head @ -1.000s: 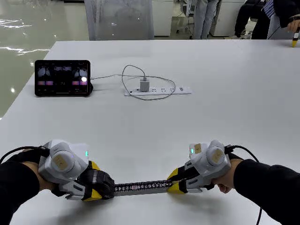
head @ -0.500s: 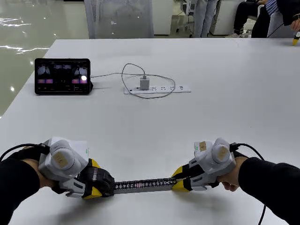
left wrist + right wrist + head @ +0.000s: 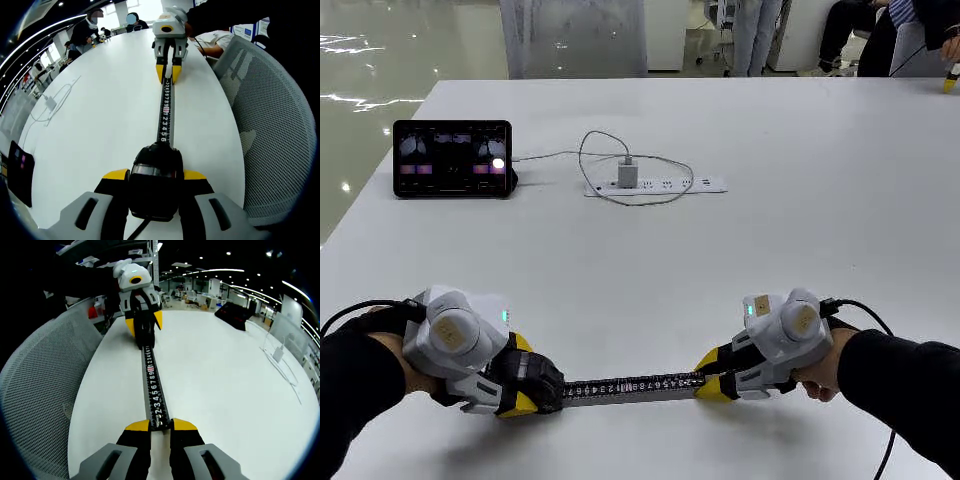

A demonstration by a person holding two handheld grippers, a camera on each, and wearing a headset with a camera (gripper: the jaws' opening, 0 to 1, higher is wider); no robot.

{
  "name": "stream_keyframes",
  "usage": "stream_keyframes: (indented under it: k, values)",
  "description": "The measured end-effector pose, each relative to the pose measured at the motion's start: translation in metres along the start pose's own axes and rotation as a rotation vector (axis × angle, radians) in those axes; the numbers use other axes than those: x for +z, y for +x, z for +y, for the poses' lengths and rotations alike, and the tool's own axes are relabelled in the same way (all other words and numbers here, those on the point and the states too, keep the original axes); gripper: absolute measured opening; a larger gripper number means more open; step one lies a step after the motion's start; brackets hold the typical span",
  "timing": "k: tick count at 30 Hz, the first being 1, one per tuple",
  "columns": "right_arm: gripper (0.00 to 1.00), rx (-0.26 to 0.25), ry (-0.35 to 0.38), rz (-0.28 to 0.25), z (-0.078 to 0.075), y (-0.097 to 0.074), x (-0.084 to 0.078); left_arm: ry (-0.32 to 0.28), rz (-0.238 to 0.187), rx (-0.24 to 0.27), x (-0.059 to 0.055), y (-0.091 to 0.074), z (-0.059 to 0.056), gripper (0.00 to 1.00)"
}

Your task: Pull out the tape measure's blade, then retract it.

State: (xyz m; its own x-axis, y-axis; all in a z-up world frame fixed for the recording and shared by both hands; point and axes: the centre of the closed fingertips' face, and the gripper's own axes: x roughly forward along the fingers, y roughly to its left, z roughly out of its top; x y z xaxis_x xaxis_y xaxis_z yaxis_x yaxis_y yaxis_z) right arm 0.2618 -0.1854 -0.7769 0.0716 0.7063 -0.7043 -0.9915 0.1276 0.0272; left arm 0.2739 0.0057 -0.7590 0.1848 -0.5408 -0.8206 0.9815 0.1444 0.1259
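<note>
Tape measure (image 3: 536,380) sits at the near edge of the desk (image 3: 740,230), right in front of the person, black case clamped between the jaws of the left gripper (image 3: 523,378). Blade (image 3: 632,387) is out, numbers up, and runs straight across from the case mouth to the right gripper (image 3: 706,376), which is pinched shut on its free end. So the long axis is the line between the two grippers, roughly parallel to the desk's near edge: case at the left, tip at the right. My read: any further pull means the right gripper travels directly away from the case along that line, and the retract is the same line reversed, with the tip fed back under control rather than let go to snap. Right gripper is the one on the moving end; left just anchors. Both gripper views show the blade straight, with no kink or twist visible. Hidden: the end hook is buried between the right pads, so I can't tell how deep the bite is. Case sides are covered by the left jaws, and I can't make out a lock or brake button. Can't tell whether the blade rests on the desk or floats just above it. Tablet (image 3: 452,160) and power strip (image 3: 660,187) sit well apart, far side, out of the path.
</note>
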Motion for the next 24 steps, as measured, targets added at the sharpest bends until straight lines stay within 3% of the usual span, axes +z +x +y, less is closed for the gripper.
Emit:
stream_keyframes:
  k: [24]
  values:
    - [0.1, -0.013, 0.022, 0.013, 0.0, -0.012, -0.011, -0.001, -0.011, -0.001, 0.004, -0.003, -0.003, 0.33]
